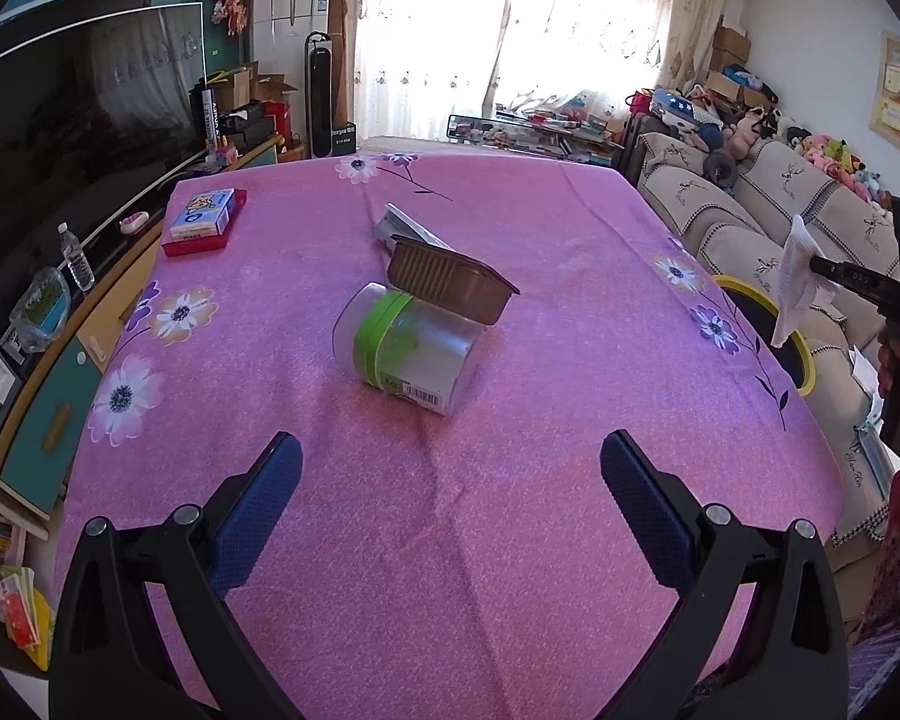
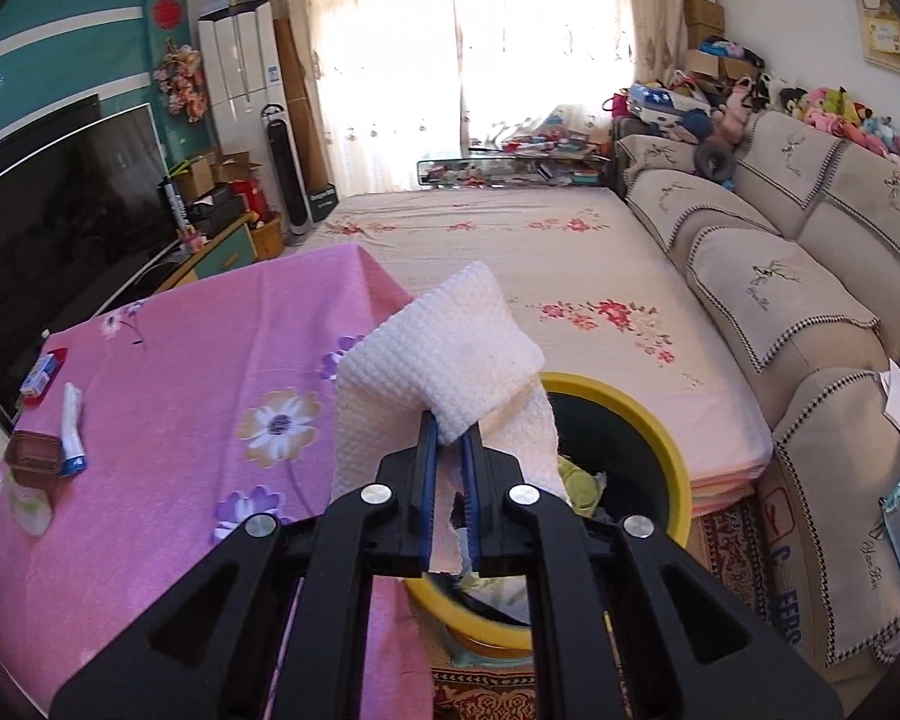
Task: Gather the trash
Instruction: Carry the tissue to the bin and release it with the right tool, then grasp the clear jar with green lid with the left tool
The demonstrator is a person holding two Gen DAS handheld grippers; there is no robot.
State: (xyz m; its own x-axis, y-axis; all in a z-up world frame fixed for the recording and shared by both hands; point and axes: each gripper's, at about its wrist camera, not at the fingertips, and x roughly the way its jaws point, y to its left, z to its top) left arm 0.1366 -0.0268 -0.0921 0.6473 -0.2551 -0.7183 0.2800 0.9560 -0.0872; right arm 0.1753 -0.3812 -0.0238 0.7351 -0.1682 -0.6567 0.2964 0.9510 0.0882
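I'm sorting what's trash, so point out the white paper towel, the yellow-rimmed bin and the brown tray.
white paper towel (image 2: 450,354), right wrist view, middle of its folded top.
yellow-rimmed bin (image 2: 660,426), right wrist view, far right rim.
brown tray (image 1: 450,282), left wrist view, its side wall.

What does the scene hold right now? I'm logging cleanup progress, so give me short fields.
right gripper: shut on white paper towel, near the bin
bin: yellow-rimmed, beside table, trash inside
left gripper: open, empty, over pink tablecloth
left on table: clear jar on its side, brown tray leaning on it
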